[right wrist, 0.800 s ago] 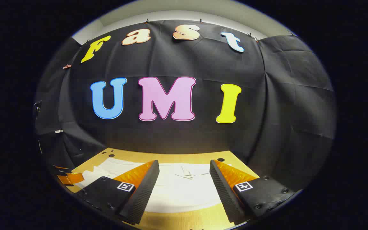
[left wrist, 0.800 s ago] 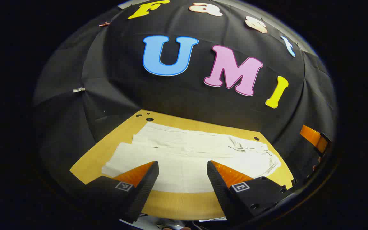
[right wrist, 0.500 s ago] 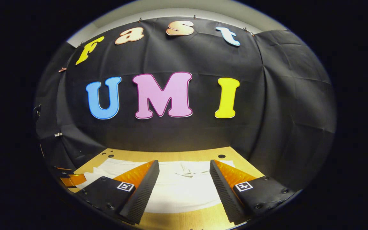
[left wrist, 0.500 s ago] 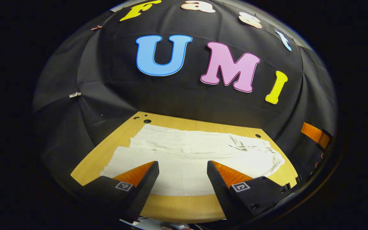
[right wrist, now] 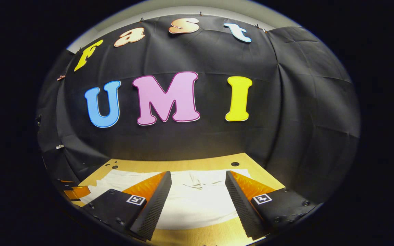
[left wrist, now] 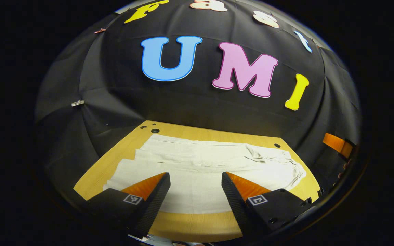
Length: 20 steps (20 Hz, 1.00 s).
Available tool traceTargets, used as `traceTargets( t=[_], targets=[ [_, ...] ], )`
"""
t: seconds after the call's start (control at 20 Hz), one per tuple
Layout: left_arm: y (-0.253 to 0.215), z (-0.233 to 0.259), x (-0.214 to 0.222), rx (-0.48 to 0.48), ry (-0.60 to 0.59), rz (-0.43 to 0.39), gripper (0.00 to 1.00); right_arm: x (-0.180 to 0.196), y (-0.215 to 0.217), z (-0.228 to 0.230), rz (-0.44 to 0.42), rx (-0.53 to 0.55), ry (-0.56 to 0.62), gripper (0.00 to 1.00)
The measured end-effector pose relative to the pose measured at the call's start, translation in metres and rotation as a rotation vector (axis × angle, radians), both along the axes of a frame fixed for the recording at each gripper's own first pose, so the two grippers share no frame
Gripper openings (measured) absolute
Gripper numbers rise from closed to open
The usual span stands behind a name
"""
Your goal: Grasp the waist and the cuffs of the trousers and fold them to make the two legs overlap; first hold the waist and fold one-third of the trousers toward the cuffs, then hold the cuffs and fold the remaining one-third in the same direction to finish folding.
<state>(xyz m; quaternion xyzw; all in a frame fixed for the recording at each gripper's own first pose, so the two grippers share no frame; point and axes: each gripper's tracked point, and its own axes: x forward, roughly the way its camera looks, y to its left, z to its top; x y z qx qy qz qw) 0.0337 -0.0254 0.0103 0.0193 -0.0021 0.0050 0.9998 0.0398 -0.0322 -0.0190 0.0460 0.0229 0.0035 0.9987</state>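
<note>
Trousers (left wrist: 204, 171) are lying flat on the wooden table (left wrist: 115, 157), pale and spread crosswise ahead of both tongs, the rumpled waist end lying off to the right of the left gripper (left wrist: 196, 182). That gripper is hovering over the near edge of the cloth, fingers spread wide and gripping nothing. The right gripper (right wrist: 198, 182) is likewise hanging spread and empty above the trousers (right wrist: 197, 201), with creased fabric showing just beyond its tips. Square black-and-white marker tags (left wrist: 258, 200) are sitting on each finger base; no readable brand is showing on them.
</note>
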Motion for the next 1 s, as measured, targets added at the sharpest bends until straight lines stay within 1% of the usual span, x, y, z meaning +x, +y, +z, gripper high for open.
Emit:
traceTargets(
  t=[0.1,0.3,0.35,0.45,0.5,0.55,0.65,0.7,0.85,0.9,1.0],
  targets=[
    [0.005,0.004,0.004,-0.010,-0.002,0.036,0.96,0.006,-0.005,0.001,0.005,0.004,-0.009,0.98],
    [0.010,0.010,0.014,-0.004,-0.011,0.085,0.96,0.026,-0.016,-0.005,0.046,-0.051,0.000,0.98],
    [0.009,0.012,0.015,-0.007,-0.023,0.089,0.96,0.032,-0.019,-0.007,0.067,-0.061,0.000,0.98],
    [0.004,0.013,0.021,-0.026,-0.041,0.086,0.96,0.040,-0.020,-0.012,0.148,-0.074,-0.021,0.98],
    [0.004,0.013,0.023,-0.028,-0.051,0.094,0.96,0.043,-0.023,-0.013,0.163,-0.091,-0.038,0.98],
    [0.003,0.009,0.027,-0.025,-0.050,0.105,0.96,0.048,-0.030,-0.017,0.167,-0.126,-0.048,0.98],
    [0.000,0.004,0.027,-0.007,-0.025,0.119,0.96,0.059,-0.053,-0.039,0.153,-0.203,0.010,0.98],
    [-0.003,0.008,0.028,0.013,-0.037,0.113,0.96,0.064,-0.062,-0.044,0.149,-0.221,0.018,0.98],
    [-0.007,0.009,0.029,0.066,-0.054,0.129,0.96,0.073,-0.091,-0.051,0.137,-0.281,0.037,0.98],
    [-0.010,0.010,0.029,0.071,-0.060,0.123,0.96,0.076,-0.098,-0.056,0.147,-0.302,0.043,0.98],
    [-0.017,0.004,0.031,0.065,-0.046,0.105,0.96,0.081,-0.119,-0.069,0.182,-0.392,0.069,0.97]
  ],
)
